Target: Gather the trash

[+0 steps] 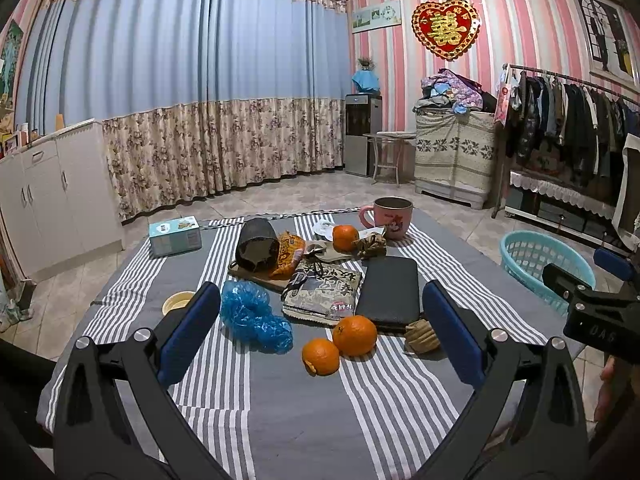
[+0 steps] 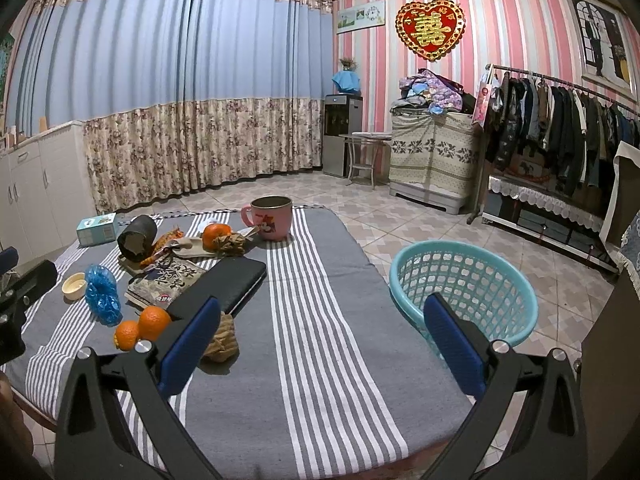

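Trash lies on a striped tablecloth (image 1: 304, 412): a crumpled blue plastic bag (image 1: 253, 317) (image 2: 102, 294), a brown paper wad (image 1: 422, 336) (image 2: 222, 340), a second wad (image 1: 371, 245) (image 2: 230, 245) by the mug, an orange snack wrapper (image 1: 289, 252) and a printed snack bag (image 1: 322, 289) (image 2: 170, 282). My left gripper (image 1: 320, 308) is open above the near table, with two oranges (image 1: 340, 344) between its fingers' lines. My right gripper (image 2: 322, 316) is open too; its left finger (image 2: 188, 344) sits beside the near wad. A teal basket (image 2: 464, 280) (image 1: 536, 264) stands off the table's right edge.
A pink mug (image 1: 390, 216) (image 2: 272, 218), a black case (image 1: 388, 292) (image 2: 228, 284), a tipped dark cup (image 1: 256, 244), a small yellow dish (image 1: 178, 302), a third orange (image 1: 345, 237) and a tissue box (image 1: 175, 236) share the table. A clothes rack (image 2: 560, 120) stands right.
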Available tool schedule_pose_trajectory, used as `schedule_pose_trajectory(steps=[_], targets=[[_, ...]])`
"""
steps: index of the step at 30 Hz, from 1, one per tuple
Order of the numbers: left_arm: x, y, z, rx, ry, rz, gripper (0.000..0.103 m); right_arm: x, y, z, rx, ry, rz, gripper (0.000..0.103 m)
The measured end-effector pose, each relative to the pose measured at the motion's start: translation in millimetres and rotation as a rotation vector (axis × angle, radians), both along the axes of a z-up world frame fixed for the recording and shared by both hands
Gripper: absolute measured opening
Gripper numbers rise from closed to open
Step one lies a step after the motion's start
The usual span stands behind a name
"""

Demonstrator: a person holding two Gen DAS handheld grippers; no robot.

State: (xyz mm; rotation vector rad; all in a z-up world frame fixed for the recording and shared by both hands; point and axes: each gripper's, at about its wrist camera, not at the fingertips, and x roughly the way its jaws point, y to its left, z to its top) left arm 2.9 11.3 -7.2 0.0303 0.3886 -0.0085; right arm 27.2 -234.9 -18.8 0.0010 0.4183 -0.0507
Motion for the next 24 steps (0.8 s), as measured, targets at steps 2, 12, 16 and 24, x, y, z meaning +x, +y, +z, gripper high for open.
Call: schedule_pose_trajectory(steps=[2,12,16,24], targets=[[-0.7,0.1,-0.1,0.001,0.000,0.001,0.098,0.9,0.3,-1.1,-0.002,0.003,0.001,0.099],[-1.0,0.1,-2.3,-0.003,0.002,-0.007,0.098,0.3,-3.7,-2.8,-0.006,0.006,0.000,0.099],[-1.2,0.7,-2.8,-0.006,0.004,-0.006,0.098,-0.9,-7.0,-4.1,-0.007,0.005,0.003,0.099],[-1.7,1.5,-2.4,-0.010,0.004,-0.008,0.098,-0.9,-5.6,-4.0,-0.007,0.004,0.001,0.099]])
